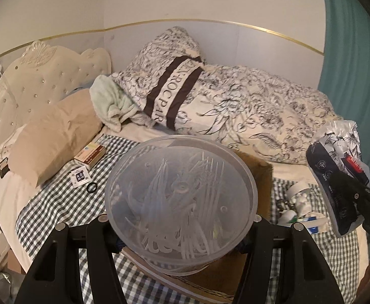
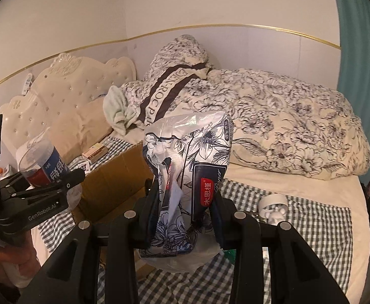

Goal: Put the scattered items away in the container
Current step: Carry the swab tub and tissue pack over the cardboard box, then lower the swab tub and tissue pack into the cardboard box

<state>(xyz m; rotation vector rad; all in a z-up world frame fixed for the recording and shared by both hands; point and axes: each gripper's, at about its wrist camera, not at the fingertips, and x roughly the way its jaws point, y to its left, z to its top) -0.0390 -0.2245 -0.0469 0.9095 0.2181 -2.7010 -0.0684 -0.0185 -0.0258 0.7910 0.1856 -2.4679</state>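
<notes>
My left gripper (image 1: 181, 230) is shut on a clear round plastic tub (image 1: 181, 200) of white plastic sticks, held over an open cardboard box (image 1: 257, 174) on the bed. The tub also shows in the right wrist view (image 2: 43, 167), with the left gripper (image 2: 66, 187) around it. My right gripper (image 2: 185, 217) is shut on a floral tissue pack (image 2: 187, 172), held upright to the right of the cardboard box (image 2: 114, 179). The pack also shows in the left wrist view (image 1: 337, 174).
On the checked sheet (image 2: 311, 223) lie a tape roll (image 2: 272, 200) and a white bear figure (image 2: 276, 214). A small box (image 1: 91, 153), a card (image 1: 79, 176) and a black ring (image 1: 91, 187) lie near a tan pillow (image 1: 55, 136). A floral duvet (image 1: 235, 101) lies behind.
</notes>
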